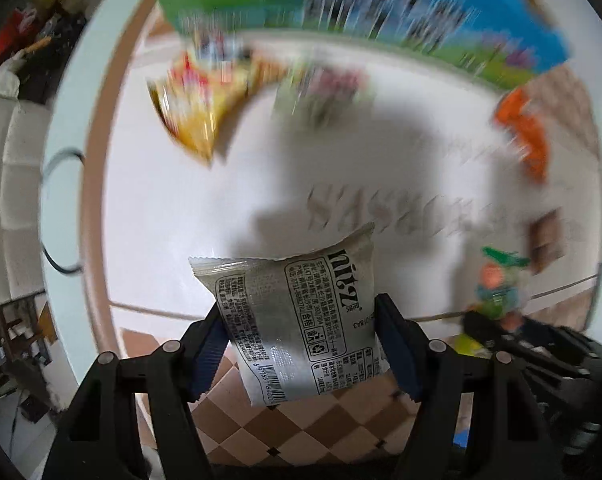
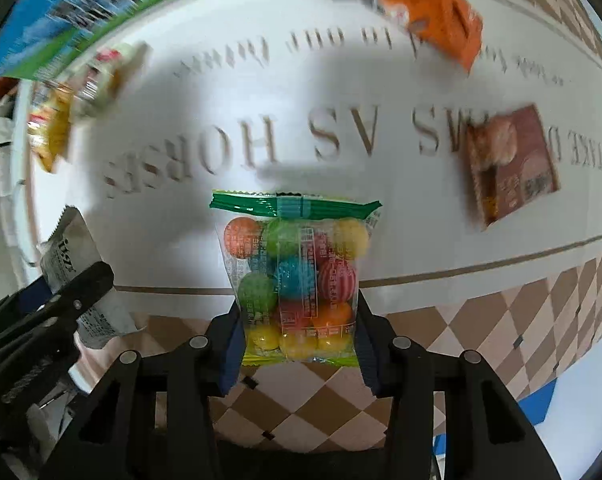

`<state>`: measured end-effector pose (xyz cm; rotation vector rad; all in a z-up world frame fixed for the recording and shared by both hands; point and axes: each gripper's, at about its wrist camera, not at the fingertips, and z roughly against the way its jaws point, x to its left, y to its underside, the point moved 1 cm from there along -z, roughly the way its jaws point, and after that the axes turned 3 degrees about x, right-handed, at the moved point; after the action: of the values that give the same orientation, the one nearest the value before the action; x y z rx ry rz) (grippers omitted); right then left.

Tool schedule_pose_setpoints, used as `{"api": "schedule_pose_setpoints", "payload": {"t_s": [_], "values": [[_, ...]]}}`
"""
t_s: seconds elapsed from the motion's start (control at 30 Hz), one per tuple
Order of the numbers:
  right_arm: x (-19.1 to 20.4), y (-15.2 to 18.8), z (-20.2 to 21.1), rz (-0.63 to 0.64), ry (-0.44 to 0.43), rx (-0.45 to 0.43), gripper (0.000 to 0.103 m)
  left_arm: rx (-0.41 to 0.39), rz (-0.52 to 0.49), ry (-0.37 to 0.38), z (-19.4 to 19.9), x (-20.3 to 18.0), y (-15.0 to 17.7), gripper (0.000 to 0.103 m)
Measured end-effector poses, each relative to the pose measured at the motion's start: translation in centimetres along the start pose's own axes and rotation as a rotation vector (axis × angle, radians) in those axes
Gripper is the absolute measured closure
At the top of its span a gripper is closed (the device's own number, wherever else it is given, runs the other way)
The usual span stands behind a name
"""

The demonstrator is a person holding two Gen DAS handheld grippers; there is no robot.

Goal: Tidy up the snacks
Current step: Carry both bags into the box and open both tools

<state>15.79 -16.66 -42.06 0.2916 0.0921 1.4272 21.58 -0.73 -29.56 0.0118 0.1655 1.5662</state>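
Note:
My left gripper (image 1: 301, 320) is shut on a silver-grey snack packet (image 1: 297, 320), held above the table. My right gripper (image 2: 299, 320) is shut on a clear bag of coloured gumballs (image 2: 297, 276) with a green top seal. Each gripper shows in the other's view: the gumball bag (image 1: 497, 284) at the right, the silver packet (image 2: 73, 264) at the left. On the white tablecloth (image 2: 221, 92) lie a yellow packet (image 1: 197, 112), a pale green packet (image 1: 321, 92), an orange packet (image 2: 417, 4) and a brown packet (image 2: 513, 160).
A blue and green box (image 1: 341, 4) stands at the far side of the table. The cloth has a brown checkered border (image 2: 501, 320) along the near edge. White chairs (image 1: 9, 184) and dark clutter stand to the left, beyond the table.

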Motion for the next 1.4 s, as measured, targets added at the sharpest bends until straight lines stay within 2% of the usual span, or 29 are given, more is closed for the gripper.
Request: {"api": "schedule_pose_setpoints", "payload": {"t_s": [0.17, 0.27, 0.37, 0.43, 0.5, 0.67, 0.8, 1.03, 1.23, 1.3, 1.33, 1.37, 1.4], "values": [[1.3, -1.0, 7.3, 0.045, -0.091, -0.104, 0.054, -0.138, -0.026, 0.073, 8.2, -0.4, -3.5, 0.035], [2.0, -2.9, 12.4, 0.062, -0.144, -0.184, 0.054, -0.202, -0.027, 0.101, 12.5, 0.1, -7.6, 0.035], [2.4, -6.1, 16.7, 0.061, -0.182, -0.255, 0.054, -0.241, -0.022, 0.071, 14.3, 0.8, -11.9, 0.035], [2.8, -9.0, 18.7, 0.052, -0.164, -0.307, 0.054, -0.243, -0.012, 0.052, 14.2, 1.5, -14.6, 0.035], [3.3, -12.0, 19.6, 0.039, -0.161, -0.315, 0.054, -0.222, -0.010, 0.034, 13.7, 2.2, -17.6, 0.035], [2.8, -18.7, 18.5, 0.013, -0.099, -0.295, 0.054, -0.143, 0.006, 0.009, 10.9, 3.6, -23.2, 0.035], [2.7, -22.7, 16.0, -0.016, -0.076, -0.233, 0.054, -0.097, 0.004, -0.015, 8.8, 3.7, -25.7, 0.035], [2.4, -25.3, 13.1, -0.031, -0.046, -0.190, 0.054, -0.022, -0.024, -0.064, 5.6, 3.4, -28.6, 0.035], [2.7, -26.8, 11.2, -0.012, -0.042, -0.129, 0.052, 0.073, -0.038, -0.079, 2.8, 3.3, -29.5, 0.034], [2.9, -27.2, 10.4, -0.003, -0.035, -0.101, 0.045, 0.073, -0.023, -0.070, 2.5, 3.5, -29.6, 0.032], [3.0, -27.4, 10.1, 0.007, -0.030, -0.094, 0.030, 0.066, -0.021, -0.067, 2.5, 3.5, -29.6, 0.030], [3.1, -27.4, 9.9, 0.013, -0.026, -0.093, 0.016, 0.060, -0.023, -0.061, 2.6, 3.4, -29.6, 0.024], [3.2, -27.5, 9.8, 0.019, -0.021, -0.096, 0.014, 0.057, -0.025, -0.061, 2.7, 3.4, -29.6, 0.020]]}}
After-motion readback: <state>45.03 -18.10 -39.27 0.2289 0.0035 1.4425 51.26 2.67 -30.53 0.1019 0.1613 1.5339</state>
